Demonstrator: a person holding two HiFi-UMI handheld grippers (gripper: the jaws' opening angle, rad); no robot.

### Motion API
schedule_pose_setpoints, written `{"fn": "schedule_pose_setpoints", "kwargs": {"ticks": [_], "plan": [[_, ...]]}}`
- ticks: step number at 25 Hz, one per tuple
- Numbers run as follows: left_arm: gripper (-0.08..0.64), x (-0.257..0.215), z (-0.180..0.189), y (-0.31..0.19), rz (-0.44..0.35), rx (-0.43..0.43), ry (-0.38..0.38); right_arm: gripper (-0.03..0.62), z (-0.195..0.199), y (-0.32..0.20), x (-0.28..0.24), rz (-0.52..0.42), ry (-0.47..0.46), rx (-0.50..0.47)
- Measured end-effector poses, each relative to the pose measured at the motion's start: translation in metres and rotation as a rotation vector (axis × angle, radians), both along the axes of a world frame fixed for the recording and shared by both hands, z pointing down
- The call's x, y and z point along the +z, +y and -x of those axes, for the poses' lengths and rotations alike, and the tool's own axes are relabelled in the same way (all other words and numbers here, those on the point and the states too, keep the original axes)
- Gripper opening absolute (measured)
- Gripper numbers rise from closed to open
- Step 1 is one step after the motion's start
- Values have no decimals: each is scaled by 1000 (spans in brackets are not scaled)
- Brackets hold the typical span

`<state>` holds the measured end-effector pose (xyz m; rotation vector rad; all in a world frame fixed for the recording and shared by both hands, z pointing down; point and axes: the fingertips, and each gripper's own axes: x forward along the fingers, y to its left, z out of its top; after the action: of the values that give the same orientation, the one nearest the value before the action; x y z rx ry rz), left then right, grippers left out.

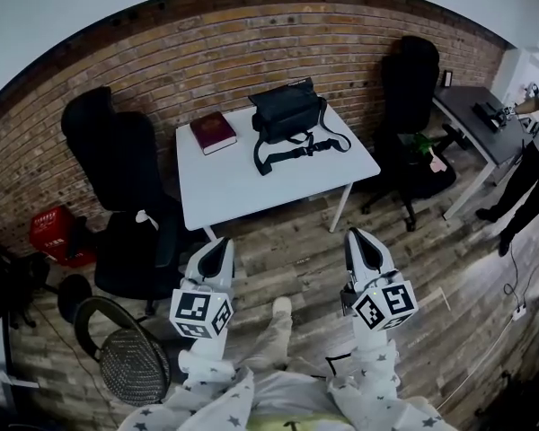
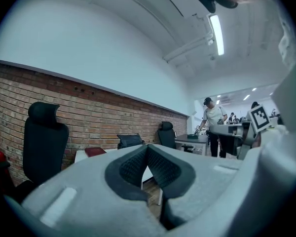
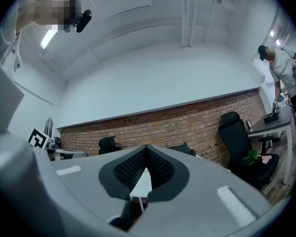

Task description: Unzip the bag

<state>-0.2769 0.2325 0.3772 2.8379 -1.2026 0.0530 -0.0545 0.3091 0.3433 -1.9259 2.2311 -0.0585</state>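
My left gripper (image 1: 220, 245) and right gripper (image 1: 359, 238) hang side by side above the wooden plank floor (image 1: 292, 241). Both pairs of fingers (image 2: 133, 166) are pressed fully together and hold nothing. Well apart at twelve o'clock, the black fabric bag (image 1: 287, 110) lies on the white square surface (image 1: 242, 191), with a dark red book (image 1: 214, 132) near it at nine o'clock.
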Motion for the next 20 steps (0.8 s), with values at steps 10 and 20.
{"fn": "schedule_pose_setpoints", "kwargs": {"ticks": [10,20], "plan": [[2,10,-48,-117,24,-4,24,0,-44,-116,8,16,1,-5],[2,11,-99,-225,40,35,19,0,-82,-220,13,43,-8,-1]]}}
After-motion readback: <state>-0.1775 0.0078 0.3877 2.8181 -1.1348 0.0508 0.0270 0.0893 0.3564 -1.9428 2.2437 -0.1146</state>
